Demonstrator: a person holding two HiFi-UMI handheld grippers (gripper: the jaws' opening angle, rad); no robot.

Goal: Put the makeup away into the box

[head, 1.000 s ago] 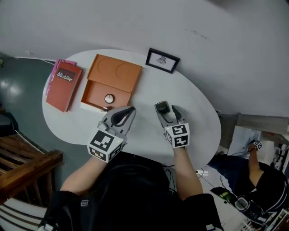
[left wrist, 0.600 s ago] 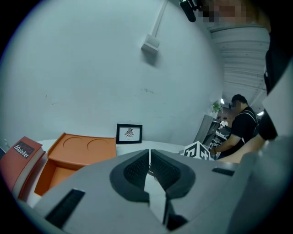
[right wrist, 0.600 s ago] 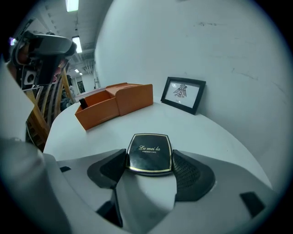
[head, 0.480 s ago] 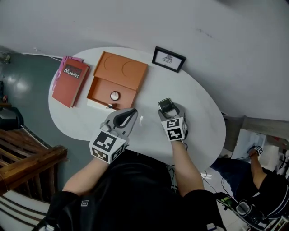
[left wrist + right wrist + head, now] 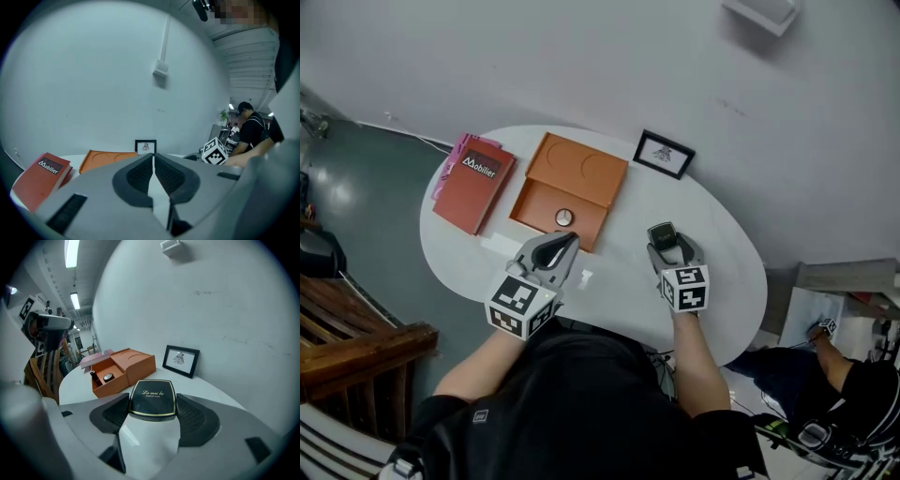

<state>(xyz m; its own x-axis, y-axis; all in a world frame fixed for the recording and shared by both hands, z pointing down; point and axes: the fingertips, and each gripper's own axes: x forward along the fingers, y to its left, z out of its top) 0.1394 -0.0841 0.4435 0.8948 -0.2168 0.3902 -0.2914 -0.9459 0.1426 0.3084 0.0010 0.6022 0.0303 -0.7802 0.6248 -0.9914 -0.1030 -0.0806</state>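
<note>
Landmark = orange box, lying open on the white oval table. Its tray half is on the person's side. The flat half w/ two round recesses is on the far side. In the tray are a small round jar w/ pale top and a dark slim tube just left of the jar, by the tray's left wall.

Right gripper: jaws clamped on a black compact, one pad on each side edge. The compact is squarish w/ gold rim & gold script on the lid, lid up, approx level. It's off to the right of the box, nearer the person than the tray's front wall, and well apart from the box, so not put away yet. Can't tell if it touches the tabletop.

Left gripper: jaws closed right together, pads meeting, nothing btwn them. Its tips point at the box and sit near the tray's front wall. Contact w/ the wall can't be told.

Other bits, all vs. the box:
- Red book lies flat just left of it, not touching.
- Black-framed picture stands upright beyond its far-right corner, by the wall.
- Small white scrap lies on the table in front of it, btwn the two grippers.
- Wooden bench is on the floor, well off to its near left.
</note>
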